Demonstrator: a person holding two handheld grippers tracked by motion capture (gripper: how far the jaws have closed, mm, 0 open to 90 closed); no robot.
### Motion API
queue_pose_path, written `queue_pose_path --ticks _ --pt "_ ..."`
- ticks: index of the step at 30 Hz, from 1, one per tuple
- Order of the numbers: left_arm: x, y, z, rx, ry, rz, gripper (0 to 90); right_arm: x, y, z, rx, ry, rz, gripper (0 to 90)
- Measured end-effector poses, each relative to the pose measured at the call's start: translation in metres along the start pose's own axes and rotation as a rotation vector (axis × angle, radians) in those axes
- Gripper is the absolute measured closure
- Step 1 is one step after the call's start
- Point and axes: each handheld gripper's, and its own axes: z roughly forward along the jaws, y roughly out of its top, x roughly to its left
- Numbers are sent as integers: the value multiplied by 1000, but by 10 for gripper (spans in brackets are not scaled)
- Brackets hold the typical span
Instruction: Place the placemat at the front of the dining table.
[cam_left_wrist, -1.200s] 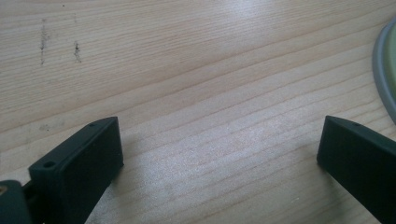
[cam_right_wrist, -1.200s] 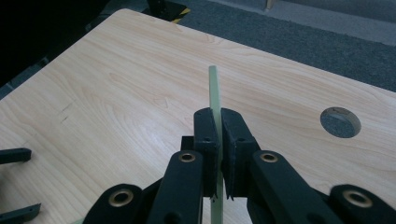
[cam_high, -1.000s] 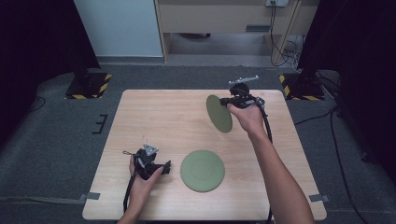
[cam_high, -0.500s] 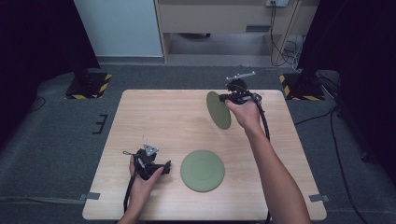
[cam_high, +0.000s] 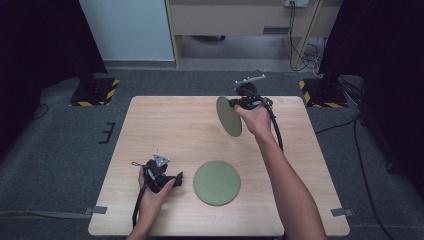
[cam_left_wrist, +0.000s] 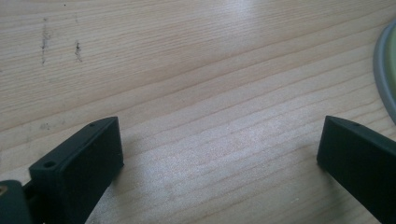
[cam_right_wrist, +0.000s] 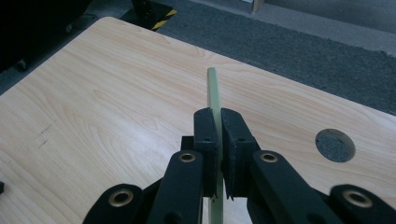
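A round green plate (cam_high: 216, 182) lies flat on the wooden table (cam_high: 175, 125) near the front middle. My left gripper (cam_high: 178, 179) rests on the table just left of it, its jaws open and pointing toward the plate. In the left gripper view the left gripper (cam_left_wrist: 219, 154) has only bare wood between its jaws, with the flat plate's rim (cam_left_wrist: 385, 70) at the right edge. My right gripper (cam_high: 239, 102) holds a second green plate (cam_high: 229, 116) on edge above the table's far right. The right gripper (cam_right_wrist: 217, 135) is shut on the second plate's rim (cam_right_wrist: 213, 88).
A round cable hole (cam_right_wrist: 335, 144) sits in the tabletop near the far right corner. Grey carpet surrounds the table, with black stands on yellow-striped bases (cam_high: 95, 90) at the far left and far right. A wooden cabinet (cam_high: 240, 17) stands behind.
My right hand has shifted the upright plate slightly to the left. The left gripper and the flat plate have stayed put.
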Motion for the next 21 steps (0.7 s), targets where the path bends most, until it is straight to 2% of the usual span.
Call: queue_pose_path --ticks 12,13,15,17,19,21 --pt "0 0 0 -1 3 -3 0 12 10 25 8 -20 -14 861" --pt "0 0 0 -1 2 -3 0 17 13 31 7 -13 -14 861" --pt "0 0 0 -1 1 -2 0 19 14 33 6 -11 -17 861" --pt "0 -1 -1 -3 0 -2 0 30 17 44 -7 -5 -11 861" --pt "-1 -1 -1 -2 0 -2 0 32 17 47 -11 0 -3 860" --pt "-1 -1 -1 -2 0 -3 0 44 20 57 -24 14 4 860"
